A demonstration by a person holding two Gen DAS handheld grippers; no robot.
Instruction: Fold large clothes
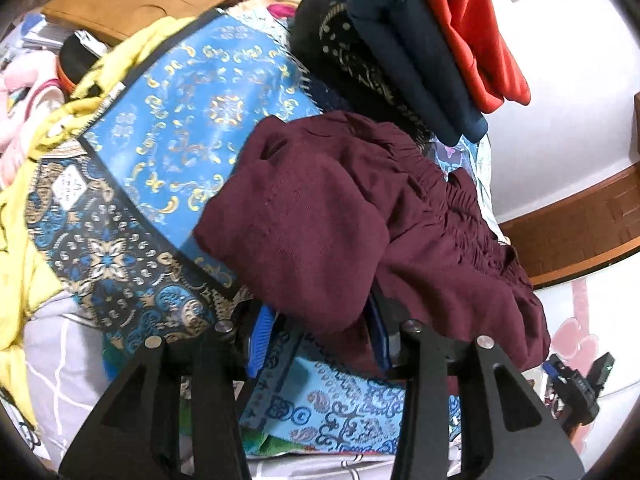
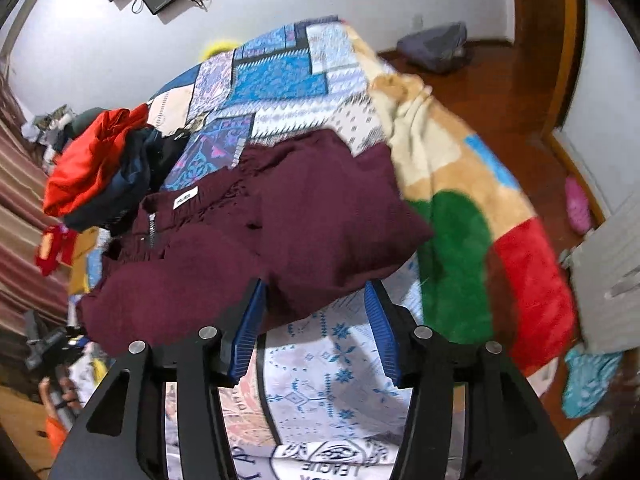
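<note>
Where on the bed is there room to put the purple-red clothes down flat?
The patchwork bedspread beyond the maroon garment looks free, between the folded stack and the fleece blanket. The left wrist view shows crowding: yellow cloth, blue patterned fabric.

Maroon garment (image 2: 280, 216) lies folded, rumpled, zipper and label up.

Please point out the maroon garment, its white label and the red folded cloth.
maroon garment (image 2: 320, 216), right wrist view, its flat middle.
white label (image 2: 186, 198), right wrist view, label centre.
red folded cloth (image 1: 468, 28), left wrist view, its upper face.
</note>
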